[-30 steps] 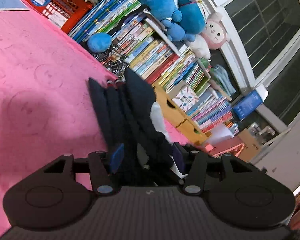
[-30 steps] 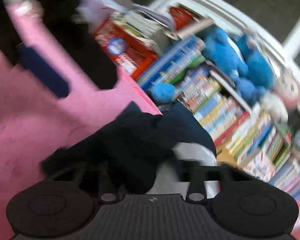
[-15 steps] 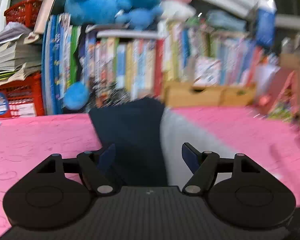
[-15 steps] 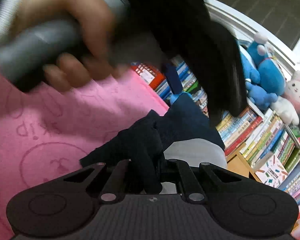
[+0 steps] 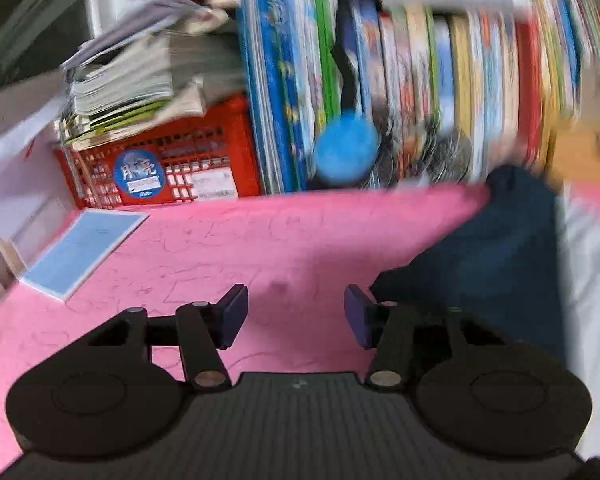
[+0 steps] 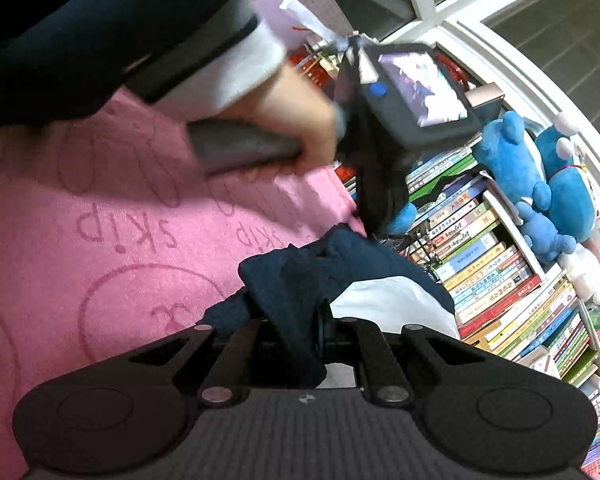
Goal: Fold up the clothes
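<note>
Your right gripper (image 6: 306, 332) is clamped on a bunched fold of the navy garment (image 6: 300, 276), and the cloth spills over and ahead of its jaws onto the pink cover (image 6: 100, 248), with a pale panel (image 6: 384, 300) showing just to its right. Keep that pinch firm and low so the fold does not slump.

Your left gripper (image 5: 296, 316) holds nothing: its jaws have just been closing part-way, with only bare pink cover between them, and the navy cloth (image 5: 500, 248) lies just off its right finger. Swing it right until an edge of the cloth sits between the pads, then close.

From the right wrist view, your left hand (image 6: 284, 128) hangs above and beyond the garment. Lower it before you grip.

Further ahead, the row of books (image 5: 440, 80) and the red crate (image 5: 172, 160) stand close, so keep the fold on the cover and away from them.
</note>
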Demonstrator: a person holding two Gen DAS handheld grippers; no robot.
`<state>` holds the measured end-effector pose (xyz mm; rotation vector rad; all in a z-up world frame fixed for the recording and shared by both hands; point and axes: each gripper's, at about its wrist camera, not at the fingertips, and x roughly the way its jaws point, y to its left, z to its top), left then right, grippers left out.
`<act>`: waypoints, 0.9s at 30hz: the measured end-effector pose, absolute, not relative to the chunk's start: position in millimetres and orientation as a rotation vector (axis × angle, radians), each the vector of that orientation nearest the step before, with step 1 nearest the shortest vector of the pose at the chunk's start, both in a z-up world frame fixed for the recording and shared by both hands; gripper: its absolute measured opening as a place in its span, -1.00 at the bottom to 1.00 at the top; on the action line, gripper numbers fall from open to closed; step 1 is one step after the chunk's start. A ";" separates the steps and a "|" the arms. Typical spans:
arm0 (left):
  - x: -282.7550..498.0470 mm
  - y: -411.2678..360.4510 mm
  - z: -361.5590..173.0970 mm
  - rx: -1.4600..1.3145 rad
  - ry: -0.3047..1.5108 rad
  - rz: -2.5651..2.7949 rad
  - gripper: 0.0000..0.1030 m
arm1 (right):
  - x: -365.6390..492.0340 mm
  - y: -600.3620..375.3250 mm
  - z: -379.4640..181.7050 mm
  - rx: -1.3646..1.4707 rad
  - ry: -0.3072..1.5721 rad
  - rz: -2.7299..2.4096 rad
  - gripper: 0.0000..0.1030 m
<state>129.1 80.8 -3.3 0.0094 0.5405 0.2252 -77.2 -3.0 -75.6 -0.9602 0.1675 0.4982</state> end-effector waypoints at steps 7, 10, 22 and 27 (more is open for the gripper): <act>77.5 0.7 13.3 0.179 0.462 -0.174 0.21 | -80.7 -3.5 -75.9 -0.951 0.180 0.501 -0.76; 84.2 2.5 -15.8 0.159 0.528 -0.147 0.31 | -87.0 -12.6 -70.0 -0.932 0.193 0.541 -0.68; 78.9 27.7 -41.7 0.067 0.511 -0.156 0.50 | -27.5 -154.6 19.8 -0.229 0.498 0.699 0.41; 81.1 27.5 -43.9 0.064 0.512 -0.159 0.50 | 122.0 -151.7 24.1 -0.019 0.689 0.513 -0.61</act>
